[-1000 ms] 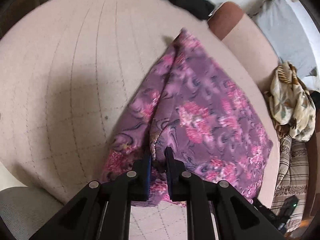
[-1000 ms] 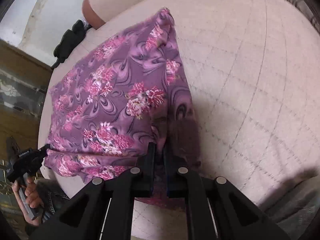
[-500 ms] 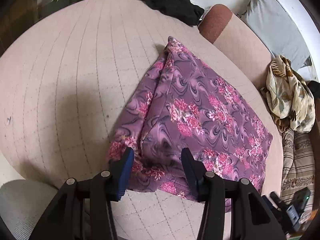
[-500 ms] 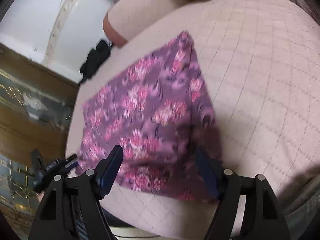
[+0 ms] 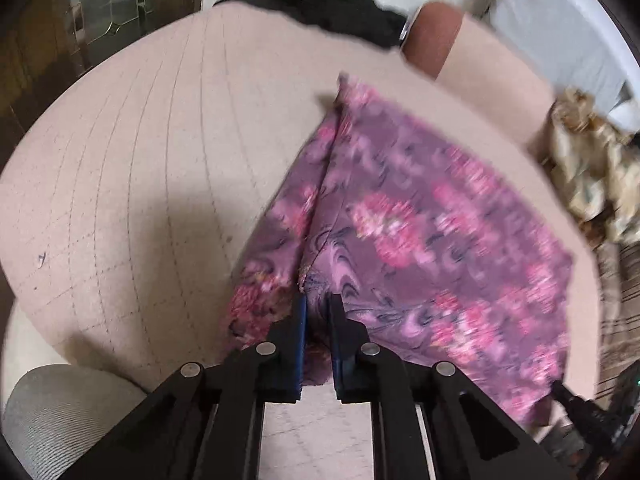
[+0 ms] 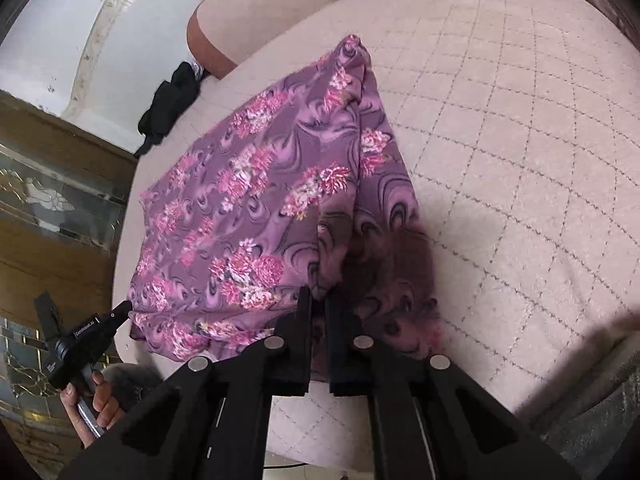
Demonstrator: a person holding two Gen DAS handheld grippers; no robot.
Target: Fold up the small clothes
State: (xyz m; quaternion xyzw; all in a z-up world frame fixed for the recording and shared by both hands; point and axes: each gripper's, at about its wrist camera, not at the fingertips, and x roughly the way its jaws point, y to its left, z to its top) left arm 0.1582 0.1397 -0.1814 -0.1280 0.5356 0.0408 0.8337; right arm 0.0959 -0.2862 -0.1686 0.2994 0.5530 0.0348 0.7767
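A purple cloth with pink flowers lies partly folded on the pink quilted bed; it also shows in the right wrist view. My left gripper is shut on the cloth's near edge at a fold line. My right gripper is shut on the cloth's near edge by a raised fold. In the right wrist view the left gripper shows at the cloth's left corner, held by a hand. In the left wrist view the right gripper shows at the cloth's right corner.
A black garment lies at the bed's far edge, also in the right wrist view. A brown-ended bolster and a beige patterned cloth lie at the right. A grey cushion sits low left. A wooden glass-paned cabinet stands beside the bed.
A second ago both grippers were shut on the cloth. Half a second ago both stood open and pulled back. Now both are shut again on the cloth's near edge.
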